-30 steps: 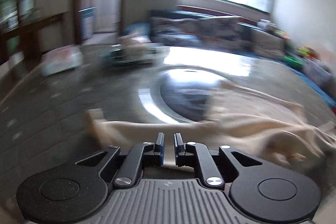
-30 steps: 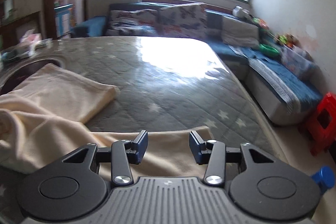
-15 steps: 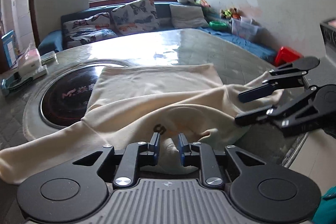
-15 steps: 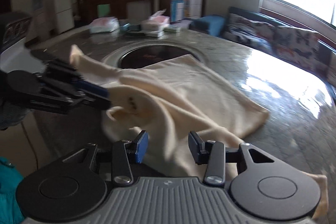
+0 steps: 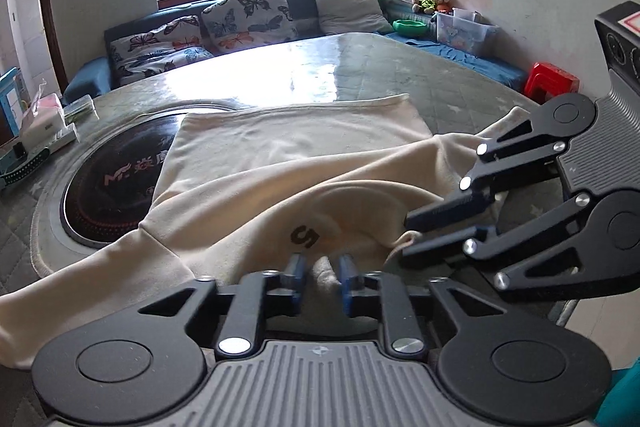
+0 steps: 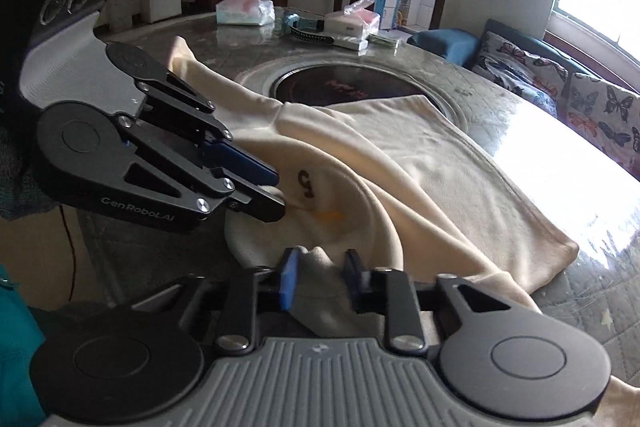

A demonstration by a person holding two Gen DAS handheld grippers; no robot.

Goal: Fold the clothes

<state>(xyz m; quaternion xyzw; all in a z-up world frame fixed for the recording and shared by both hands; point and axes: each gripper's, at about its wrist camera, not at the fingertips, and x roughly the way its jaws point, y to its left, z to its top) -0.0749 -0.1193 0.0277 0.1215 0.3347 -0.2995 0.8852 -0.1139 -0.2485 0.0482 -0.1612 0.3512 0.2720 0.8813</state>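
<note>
Soft cream fleecy garment [image 5: 288,155] is lying rumpled across the quilted worktop [image 5: 384,67], partly covering its round glass hob [image 5: 112,183]. Left claw [image 5: 322,277] is pinching a fold; right claw [image 6: 318,277] is half-open around another, grip unclear.

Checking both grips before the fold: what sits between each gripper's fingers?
Cream sweatshirt fabric in both. The left gripper pinches a bunched fold, shown in the left wrist view; the right gripper has a thicker fold between wider-set fingers, in the right wrist view.
</note>
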